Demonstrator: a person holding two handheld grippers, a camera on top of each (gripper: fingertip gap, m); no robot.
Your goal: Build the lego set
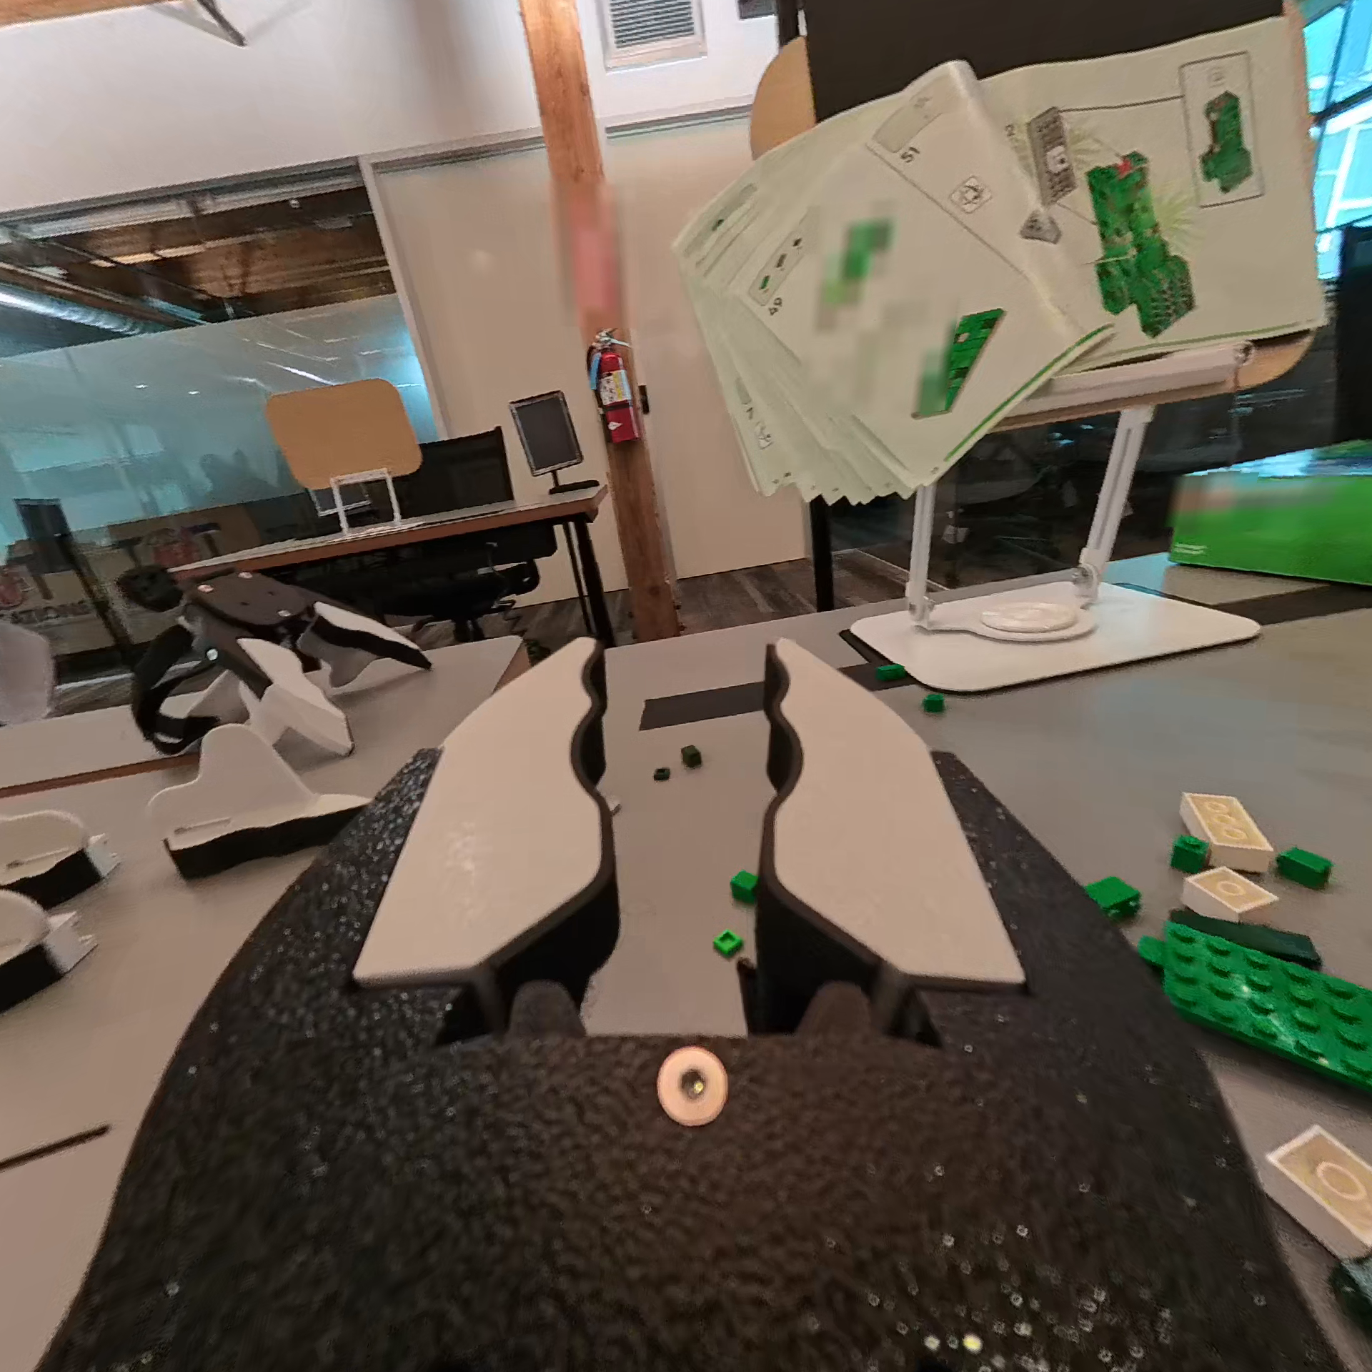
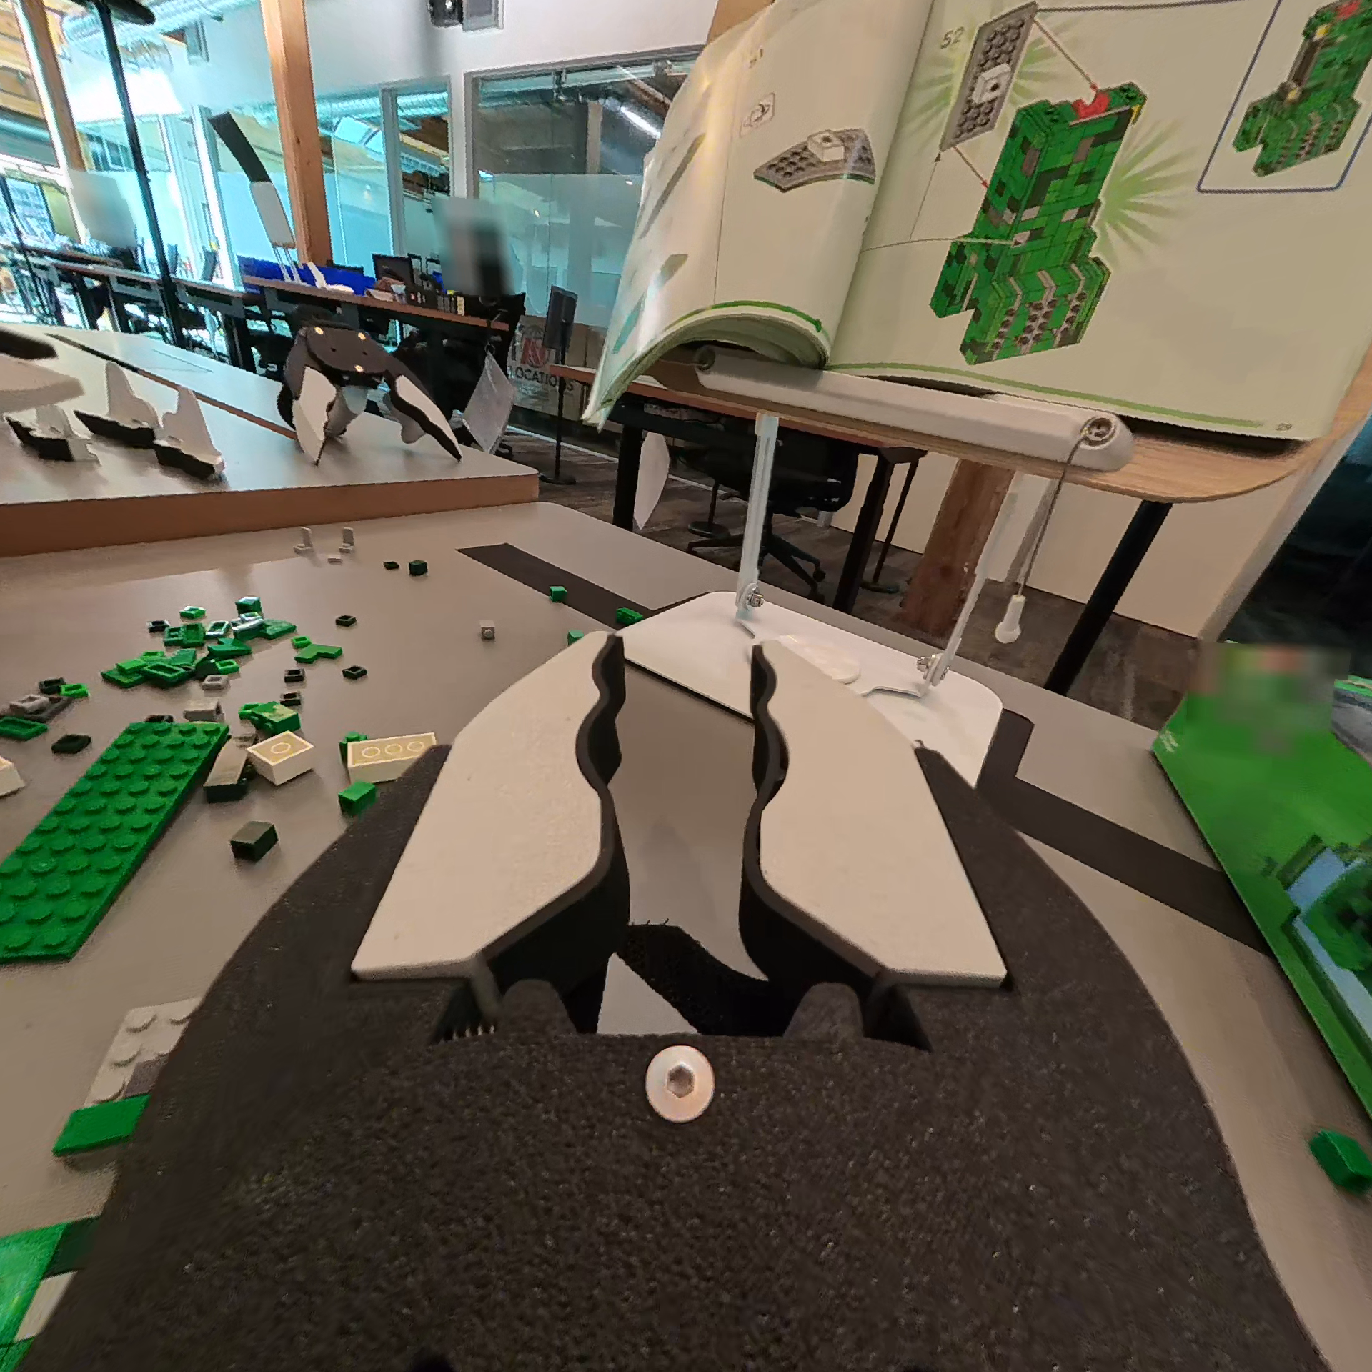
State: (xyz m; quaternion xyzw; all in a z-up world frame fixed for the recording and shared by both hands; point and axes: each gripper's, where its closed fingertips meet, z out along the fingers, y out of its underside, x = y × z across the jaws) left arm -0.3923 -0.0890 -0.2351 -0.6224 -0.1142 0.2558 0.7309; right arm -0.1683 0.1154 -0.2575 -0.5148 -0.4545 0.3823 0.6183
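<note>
My left gripper [image 1: 683, 661] is open and empty above the grey table [image 1: 1039, 779]. Small green pieces [image 1: 742, 885] and two dark green ones [image 1: 690, 756] lie on the table beneath the gap. A green studded baseplate [image 1: 1277, 1002] and white bricks [image 1: 1225, 831] lie to its right. My right gripper [image 2: 684, 653] is shut on a dark, smooth, glossy flat piece [image 2: 679, 802] that spans from pad to pad. It sits just in front of the white stand base [image 2: 950, 713]. The green baseplate [image 2: 96, 824] and several loose green, black and white pieces [image 2: 390, 753] lie to its left.
An open building booklet [image 1: 1039, 245] rests on the white stand [image 1: 1114, 638], and it also shows in the right wrist view [image 2: 1039, 185]. A green box [image 2: 1277, 854] lies at the right. A spare gripper [image 1: 252, 616] and loose finger parts [image 1: 245, 809] sit on the neighbouring table.
</note>
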